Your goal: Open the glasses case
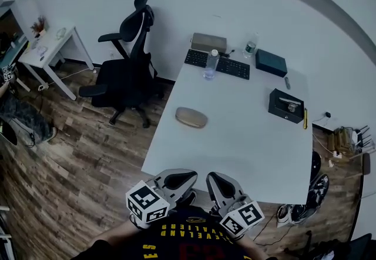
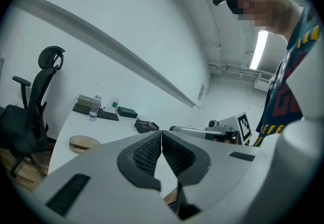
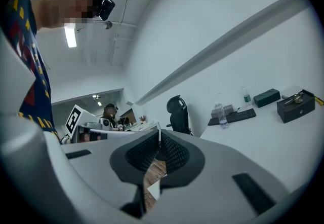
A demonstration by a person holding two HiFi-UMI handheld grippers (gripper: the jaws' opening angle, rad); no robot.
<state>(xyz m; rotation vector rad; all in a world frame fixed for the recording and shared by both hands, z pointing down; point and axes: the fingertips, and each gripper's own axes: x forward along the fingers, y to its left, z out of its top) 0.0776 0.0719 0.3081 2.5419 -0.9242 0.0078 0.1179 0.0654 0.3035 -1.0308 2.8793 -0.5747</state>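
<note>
The glasses case (image 1: 191, 117) is a tan oval lying closed on the white table (image 1: 247, 147), near its left edge. In the left gripper view the glasses case (image 2: 84, 143) lies far off to the left. My left gripper (image 1: 192, 177) and right gripper (image 1: 210, 178) are held close to the person's chest at the table's near edge. Their tips point toward each other, well short of the case. The left gripper (image 2: 161, 132) is shut with nothing between its pads. The right gripper (image 3: 159, 131) is shut and empty too.
At the table's far end are a keyboard (image 1: 217, 63), a water bottle (image 1: 211, 65), a second bottle (image 1: 251, 47) and a dark box (image 1: 271, 62). An open black box (image 1: 286, 105) sits at the right. A black office chair (image 1: 126, 70) stands left of the table.
</note>
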